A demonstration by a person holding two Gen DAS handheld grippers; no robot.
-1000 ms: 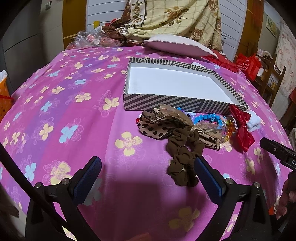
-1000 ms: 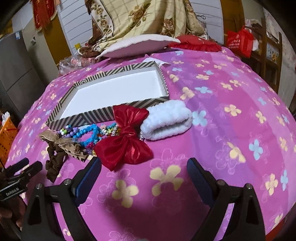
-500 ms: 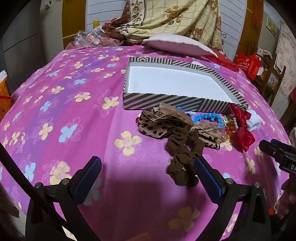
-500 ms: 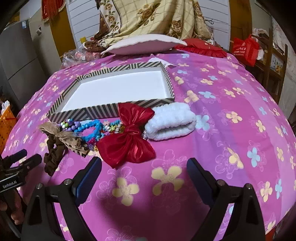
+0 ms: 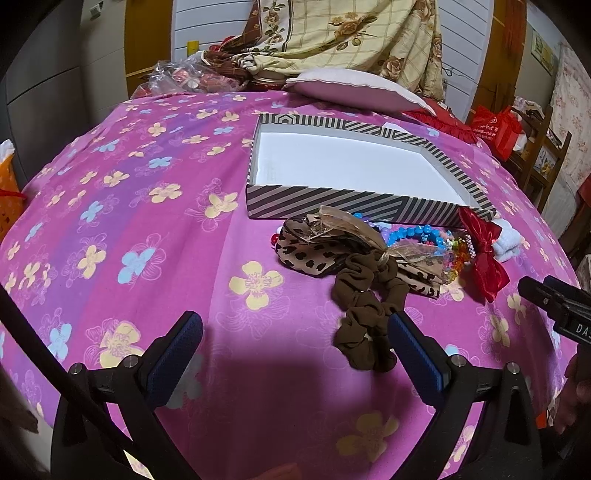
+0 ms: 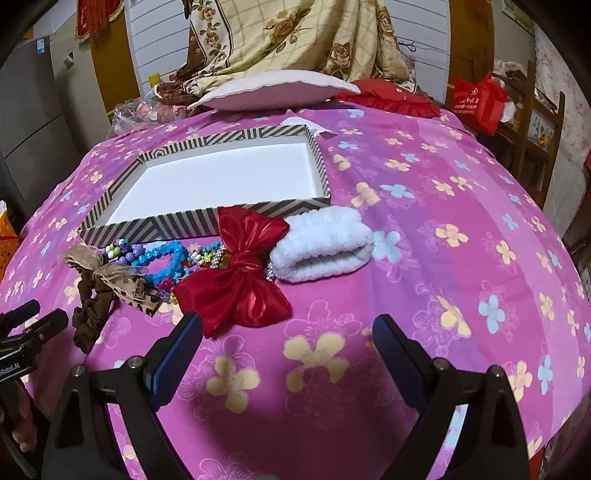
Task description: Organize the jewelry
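Note:
A striped box (image 5: 332, 201) (image 6: 147, 229) with a white empty inside lies on the pink flowered cloth. In front of it lies a heap: a brown scrunchie (image 5: 364, 314) (image 6: 92, 314), a leopard bow (image 5: 317, 254), blue bead bracelets (image 5: 417, 234) (image 6: 166, 258), a red bow (image 5: 484, 258) (image 6: 240, 284) and a white fluffy band (image 6: 321, 251). My left gripper (image 5: 295, 343) is open and empty, just short of the scrunchie. My right gripper (image 6: 288, 343) is open and empty, just short of the red bow.
A pillow (image 6: 273, 92) and a folded flowered blanket (image 5: 343, 33) lie behind the box. A red bag (image 6: 476, 103) and a wooden chair (image 6: 532, 122) stand at the right. The cloth (image 6: 461, 258) right of the heap is bare.
Both grippers have crept slightly forward toward the heap. Nothing on the cloth has moved.

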